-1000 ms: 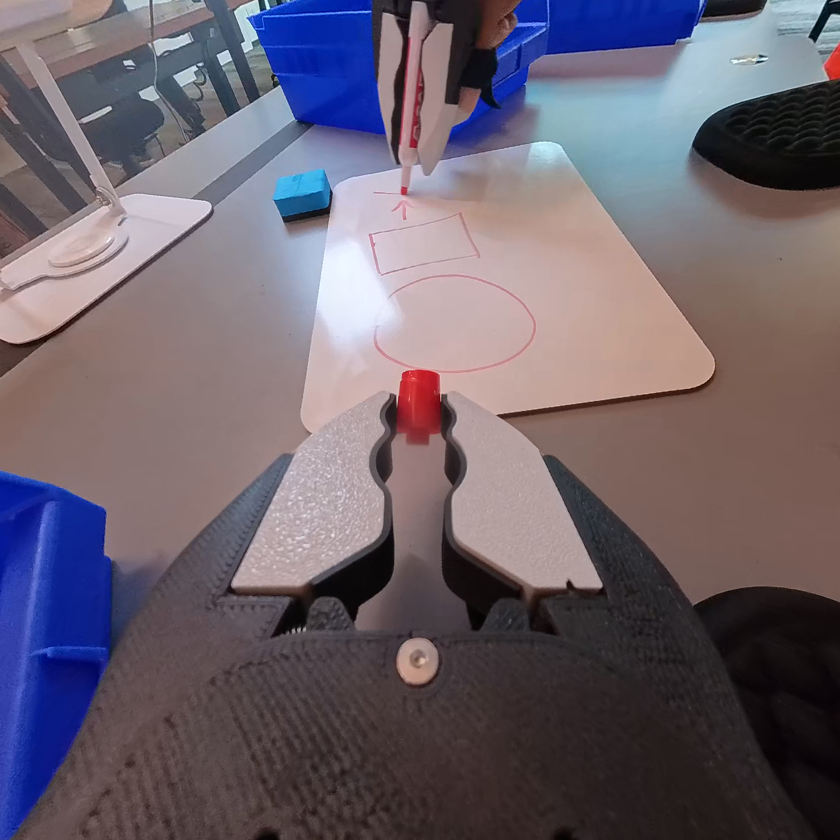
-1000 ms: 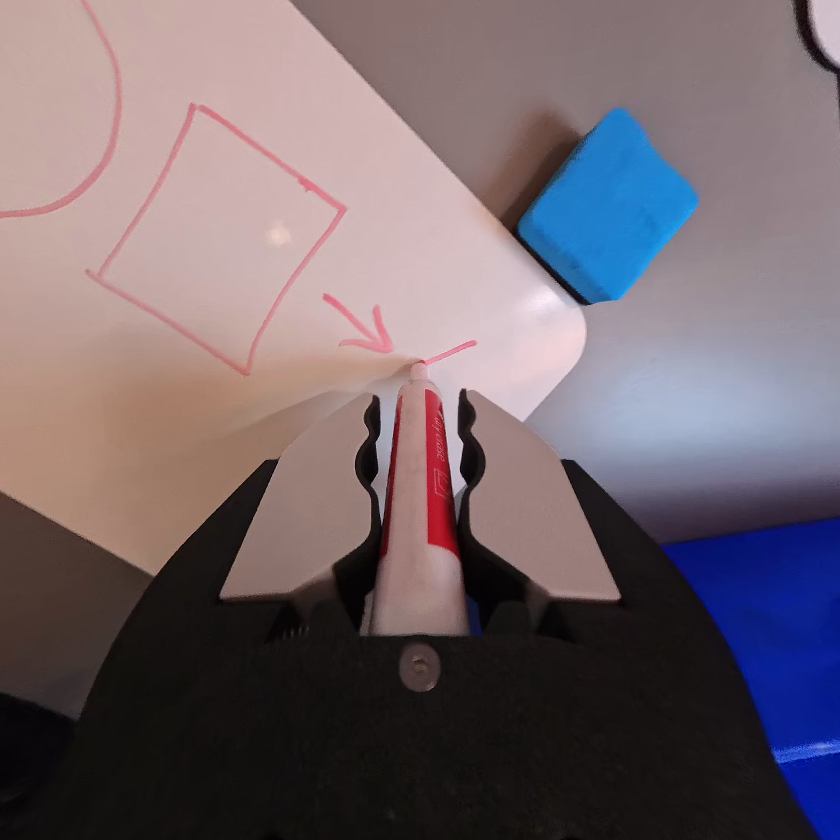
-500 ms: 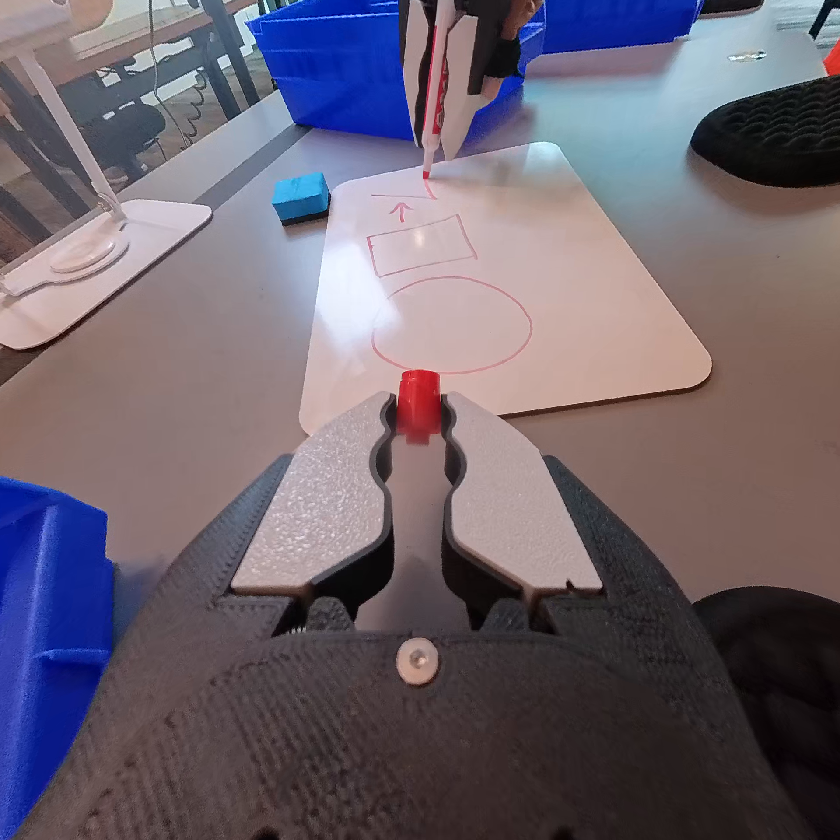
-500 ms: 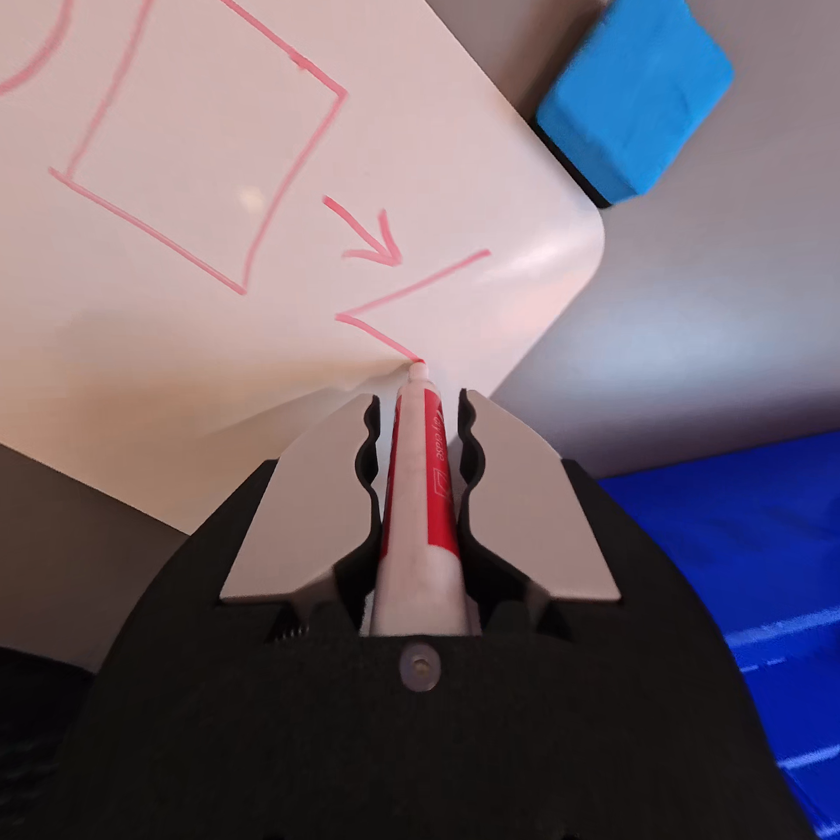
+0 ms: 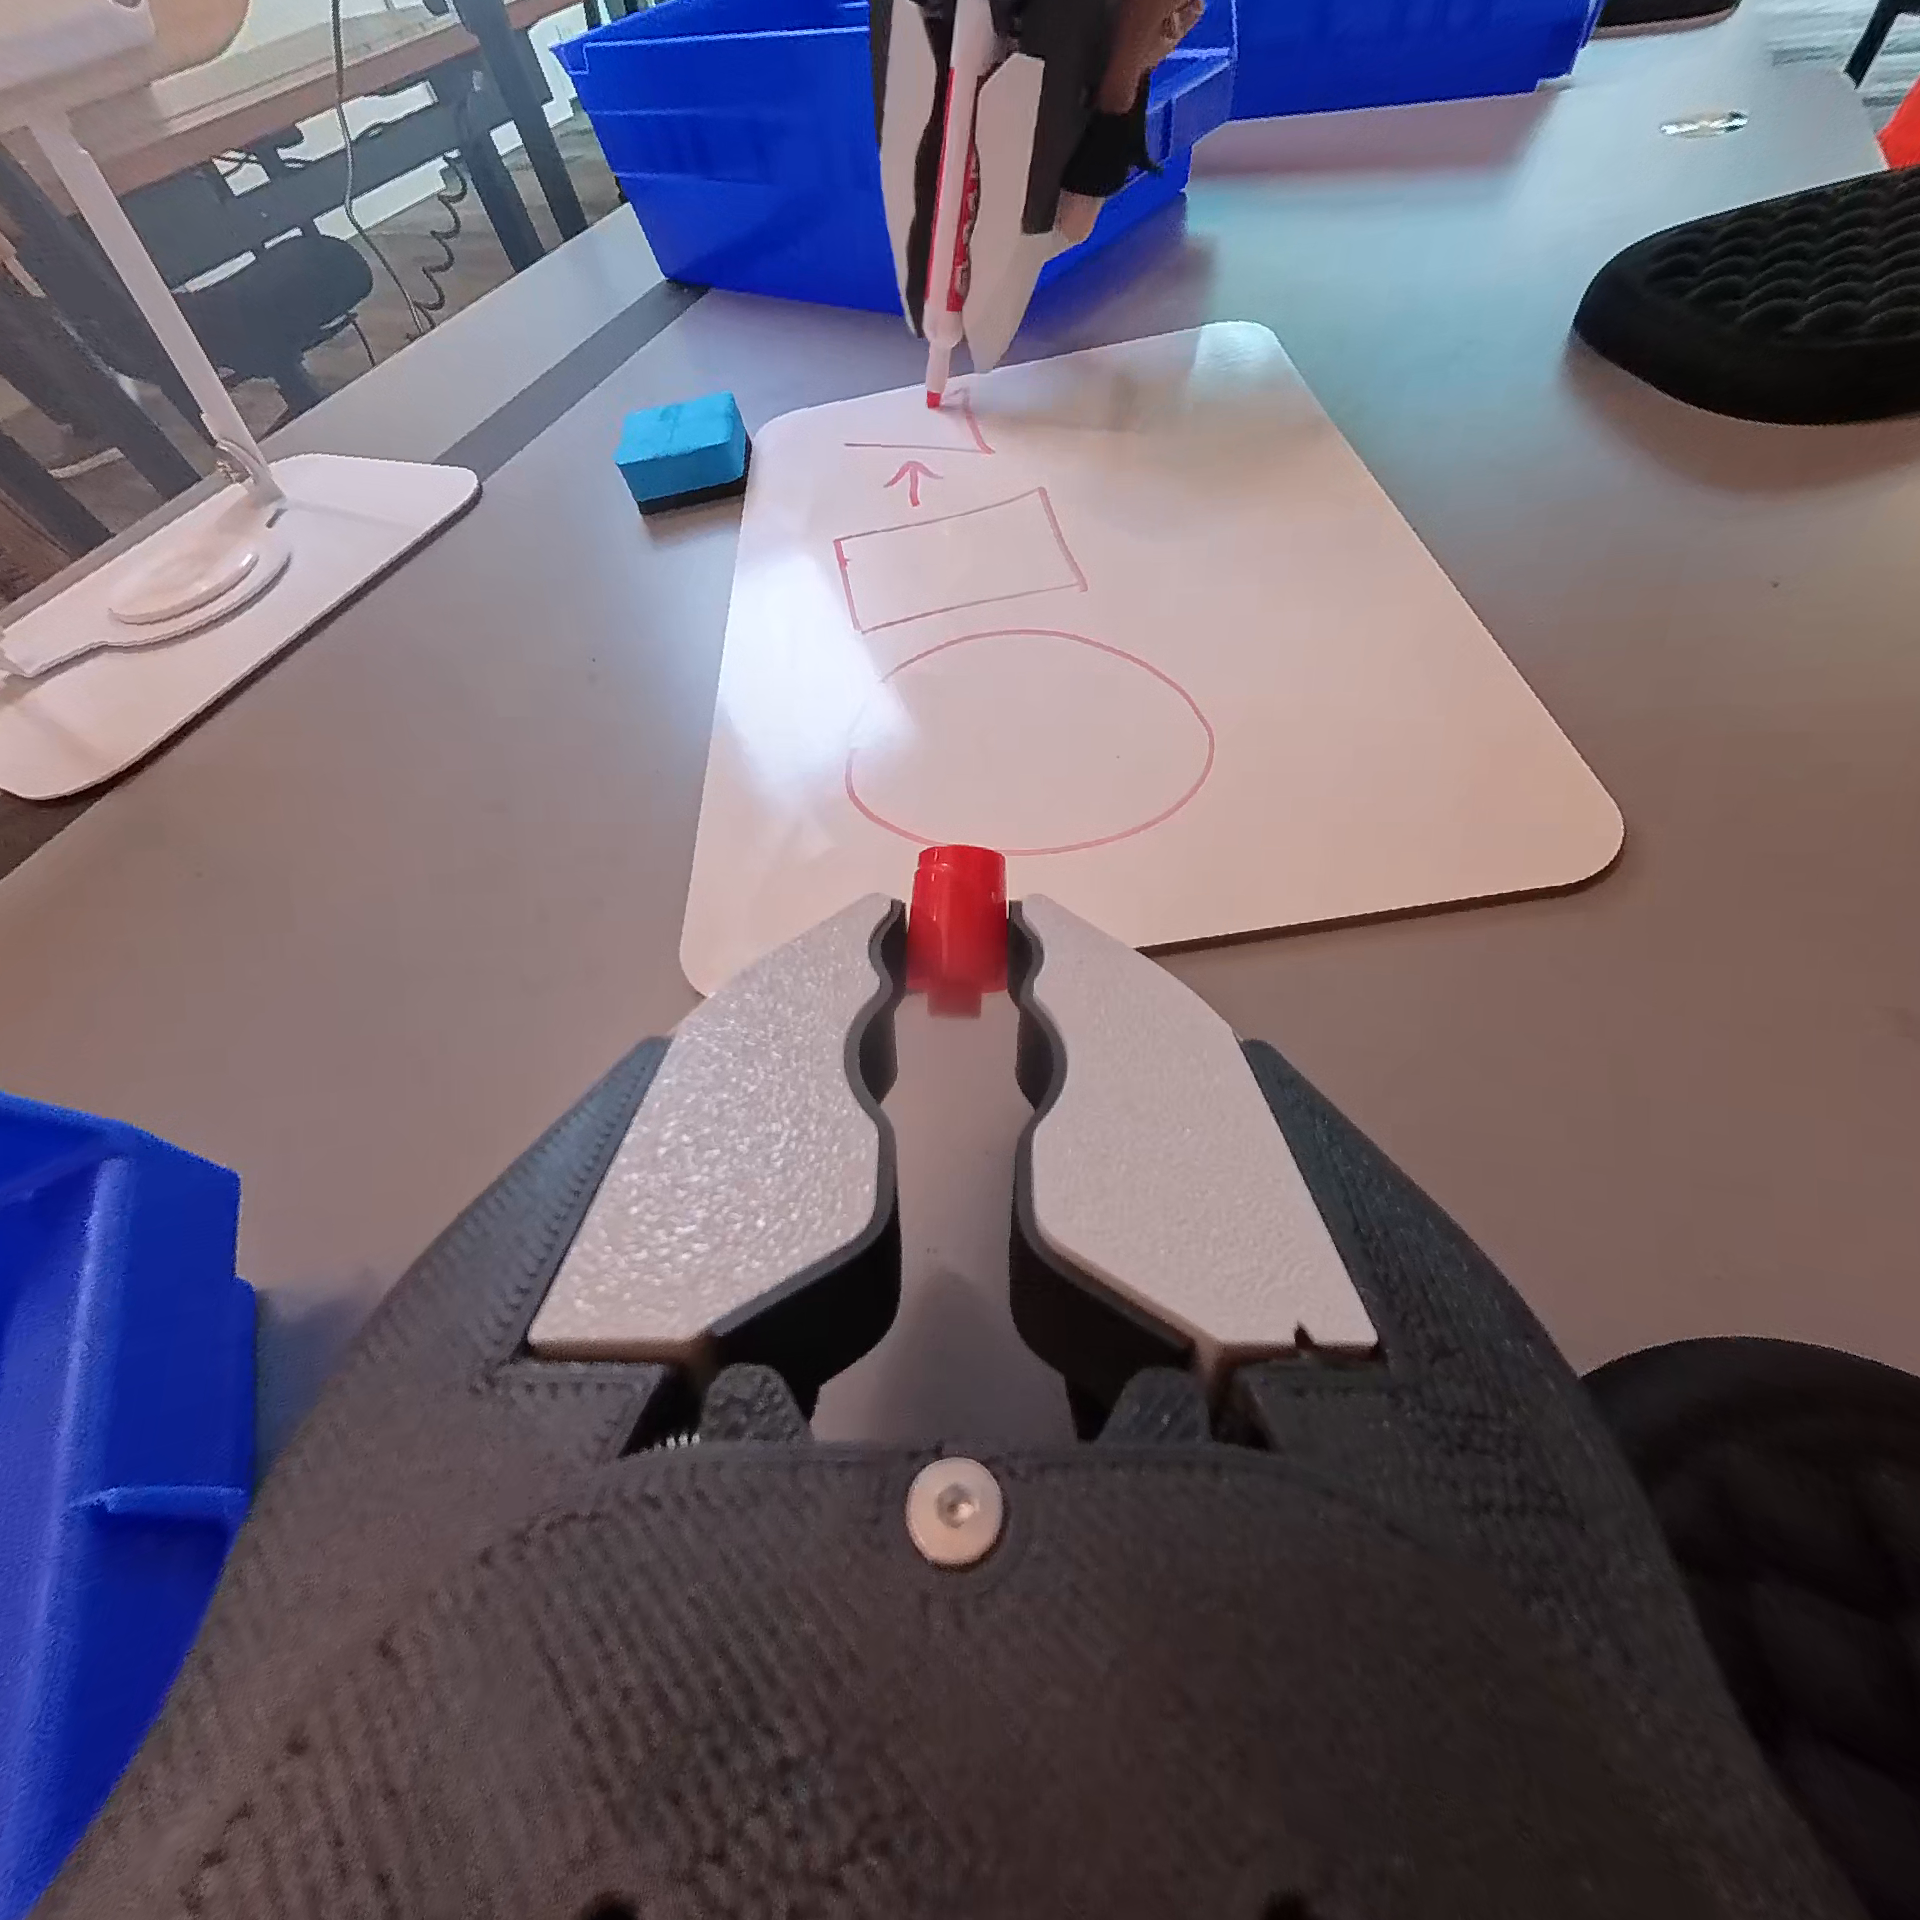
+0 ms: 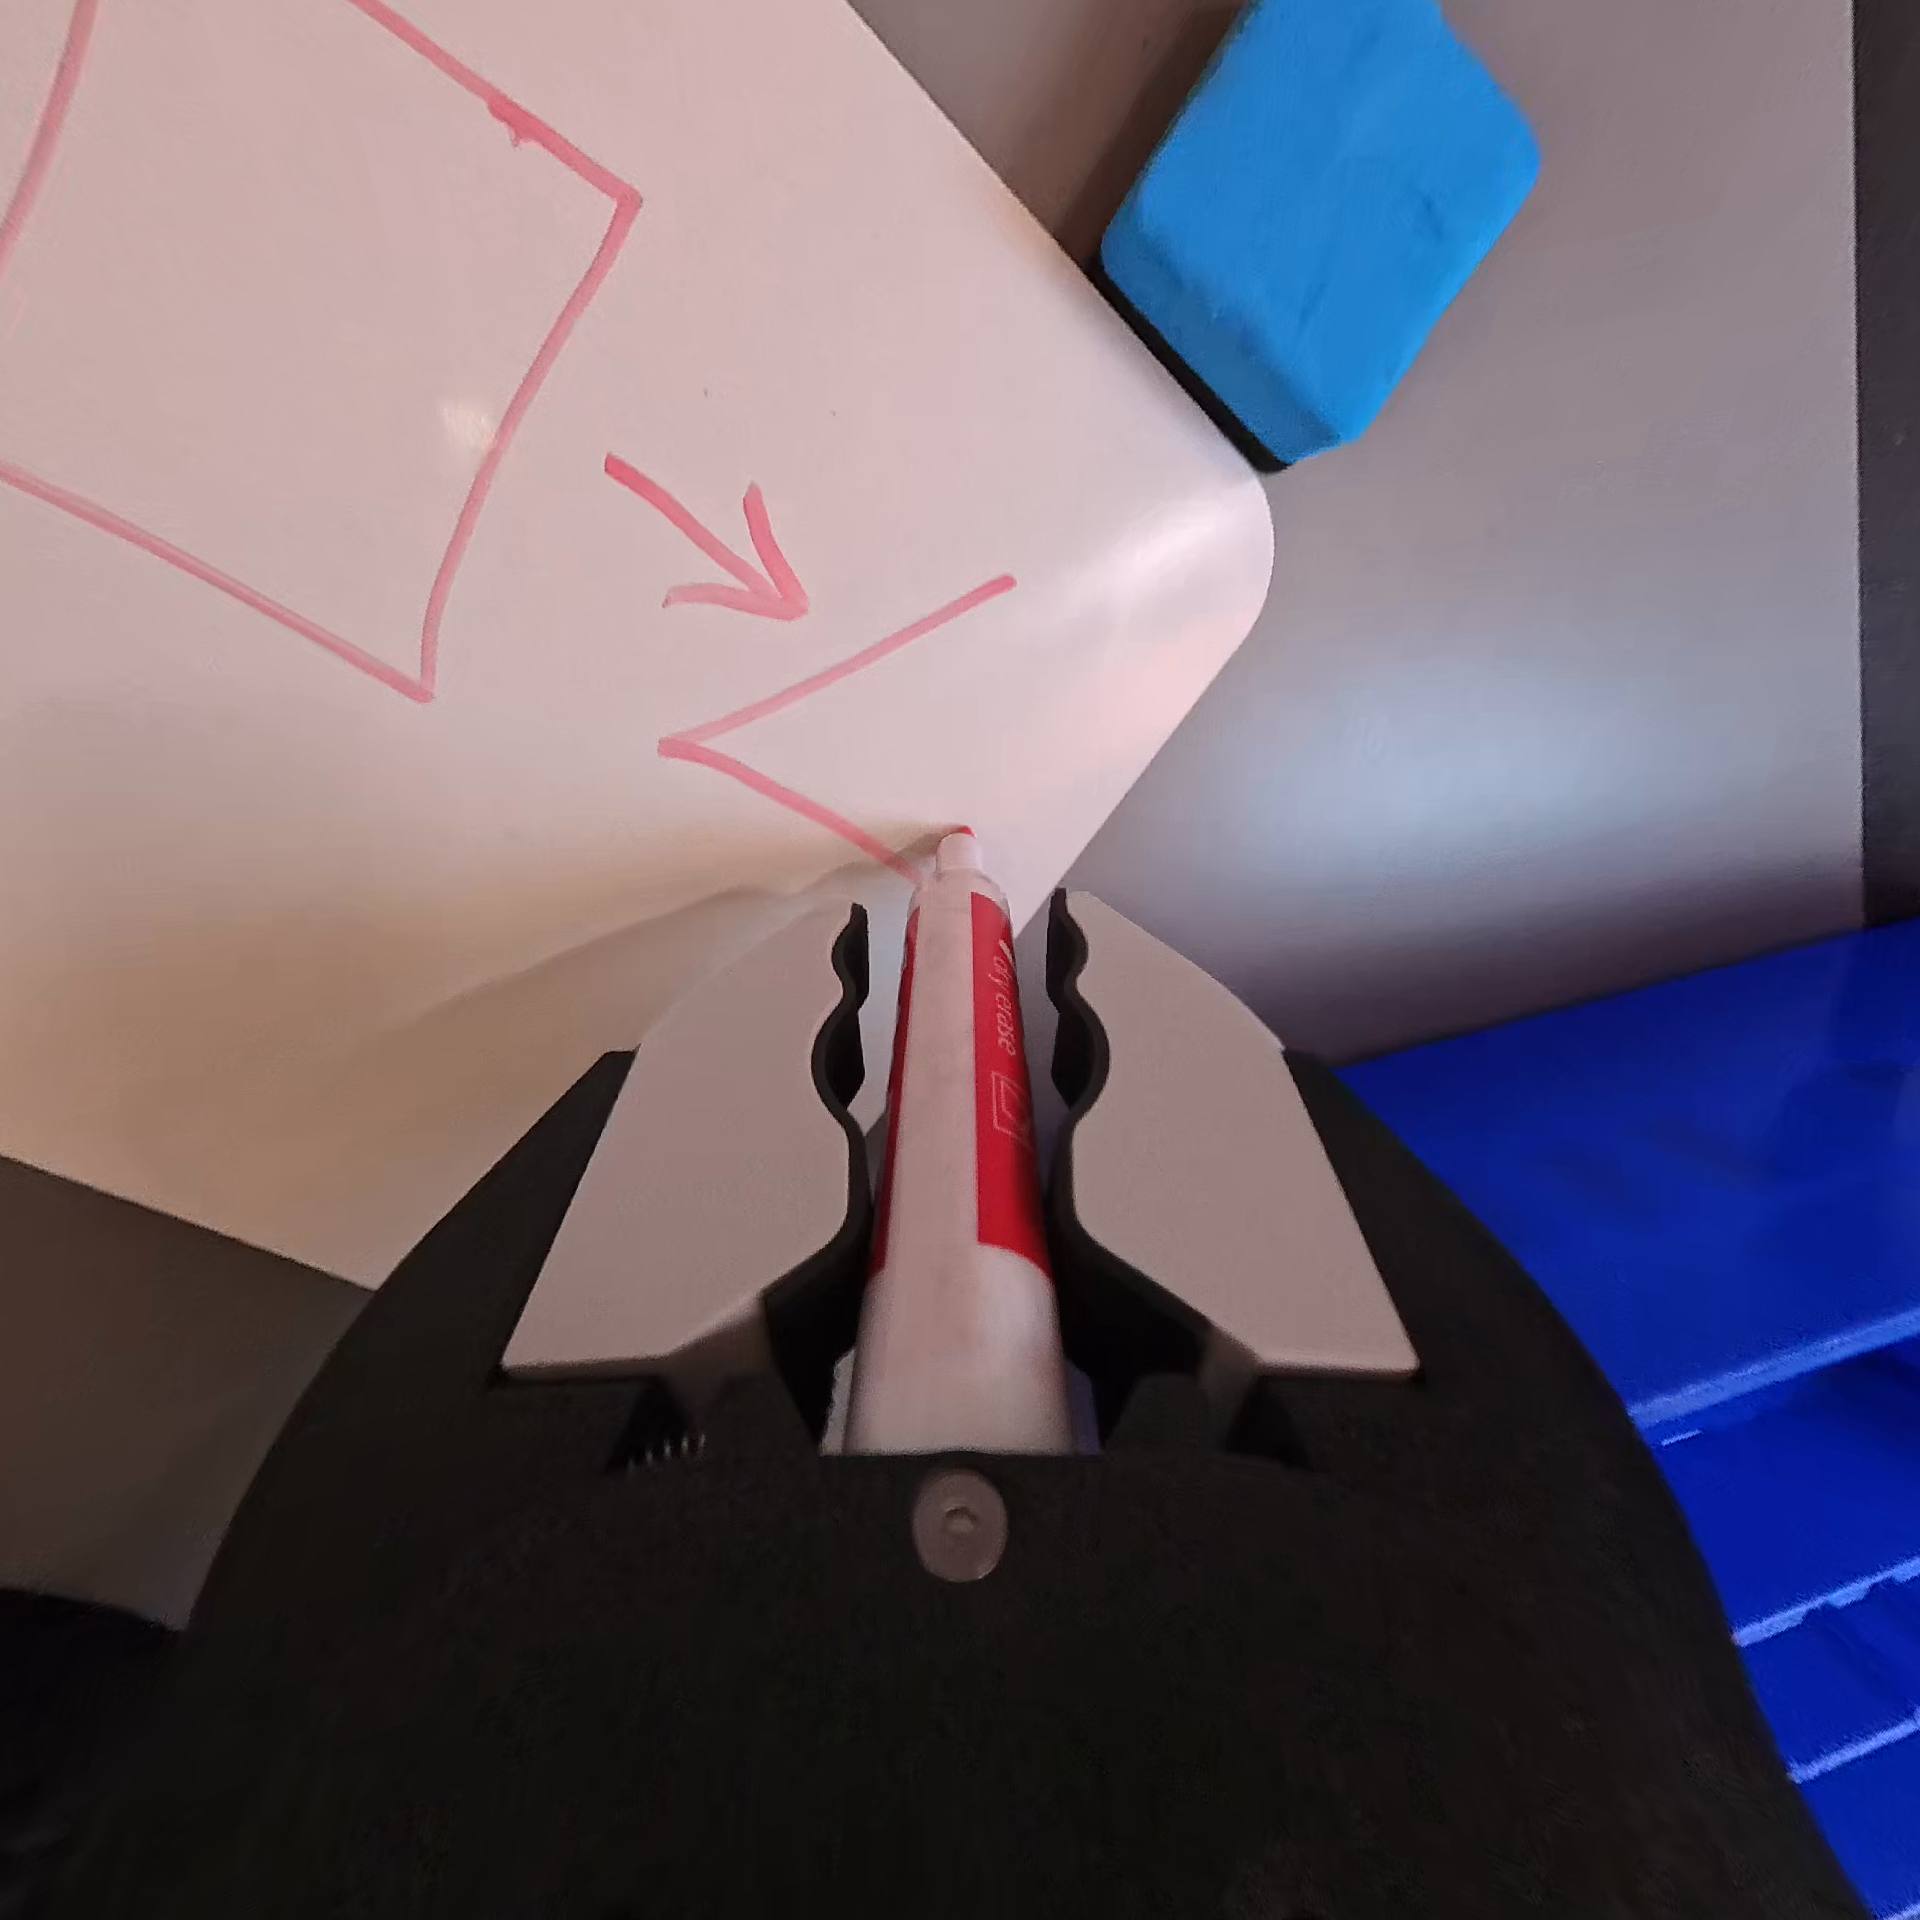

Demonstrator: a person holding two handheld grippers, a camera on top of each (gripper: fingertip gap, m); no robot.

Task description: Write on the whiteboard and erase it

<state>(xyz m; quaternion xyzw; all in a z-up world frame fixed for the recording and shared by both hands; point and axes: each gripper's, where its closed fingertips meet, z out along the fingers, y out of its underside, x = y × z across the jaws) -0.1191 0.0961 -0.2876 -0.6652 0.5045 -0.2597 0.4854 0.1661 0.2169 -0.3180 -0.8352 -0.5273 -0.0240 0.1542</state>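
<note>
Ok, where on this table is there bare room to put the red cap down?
Bare grey table lies between the whiteboard and the white lamp base, and again right of the board, below the black mat. It is crowded at the far end: blue eraser, blue bin and right gripper with the marker.

Right gripper (image 6: 956, 914) clamped on red dry-erase marker (image 6: 961, 1164), tip touching whiteboard (image 6: 312, 883) near its corner beside red arrow (image 6: 727, 551), square, zigzag; blue eraser (image 6: 1320, 208) just beyond, blue bin (image 6: 1662, 1299) alongside.
</note>
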